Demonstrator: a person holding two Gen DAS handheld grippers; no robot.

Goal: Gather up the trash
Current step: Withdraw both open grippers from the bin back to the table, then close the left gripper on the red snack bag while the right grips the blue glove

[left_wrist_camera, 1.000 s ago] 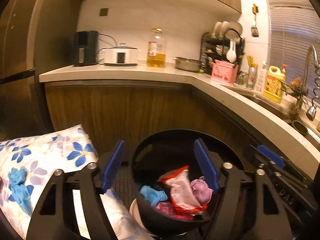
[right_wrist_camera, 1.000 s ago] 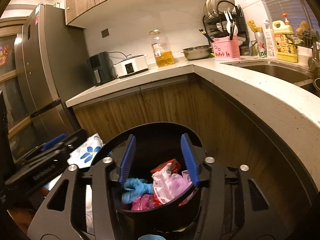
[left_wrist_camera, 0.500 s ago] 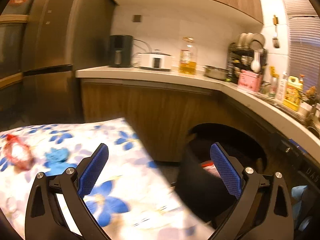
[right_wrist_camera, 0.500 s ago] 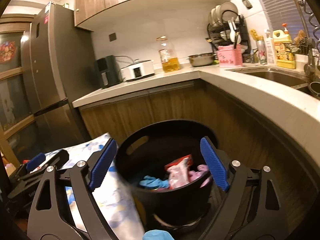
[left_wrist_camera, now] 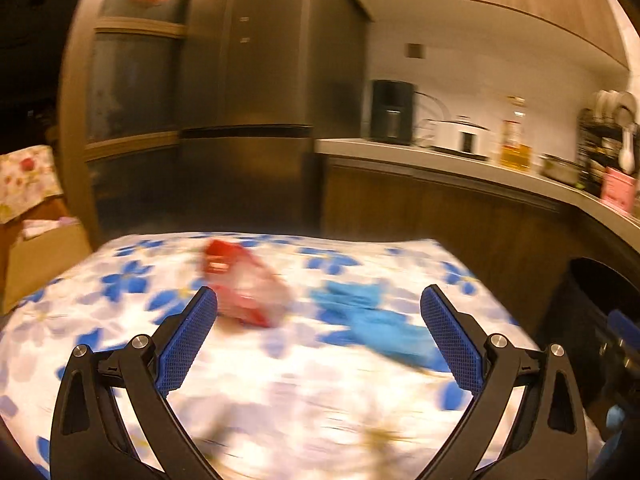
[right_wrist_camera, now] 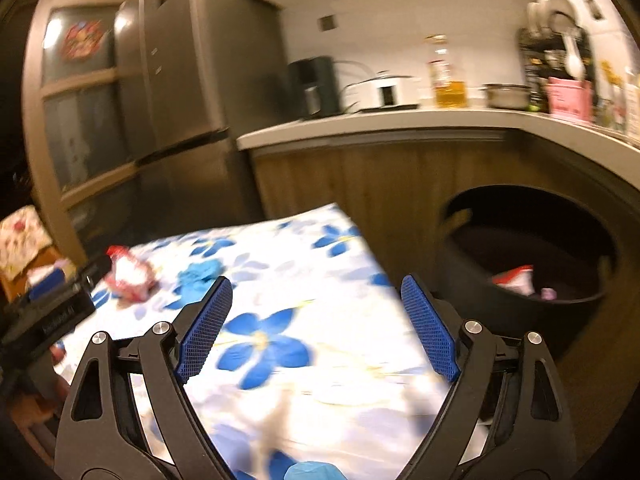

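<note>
A red and clear snack wrapper [left_wrist_camera: 244, 286] and a crumpled blue glove [left_wrist_camera: 372, 316] lie on a table with a white, blue-flowered cloth [left_wrist_camera: 280, 400]. My left gripper [left_wrist_camera: 318, 338] is open and empty, just short of both. My right gripper [right_wrist_camera: 316, 328] is open and empty over the cloth's right part. In the right wrist view the wrapper [right_wrist_camera: 130, 272] and the glove [right_wrist_camera: 200, 274] lie far left, near the left gripper's body. The black bin [right_wrist_camera: 528, 264] stands right of the table with wrappers inside.
Wooden cabinets under a pale curved counter [right_wrist_camera: 400, 124] stand behind the table and bin, with appliances, an oil bottle and a dish rack on top. A tall dark fridge [left_wrist_camera: 248, 120] is behind the table. A cardboard box [left_wrist_camera: 40, 256] sits at far left.
Both grippers have swung left from over the bin to the flowered table and have opened wider. The wrapper and glove on the cloth have come into view.
</note>
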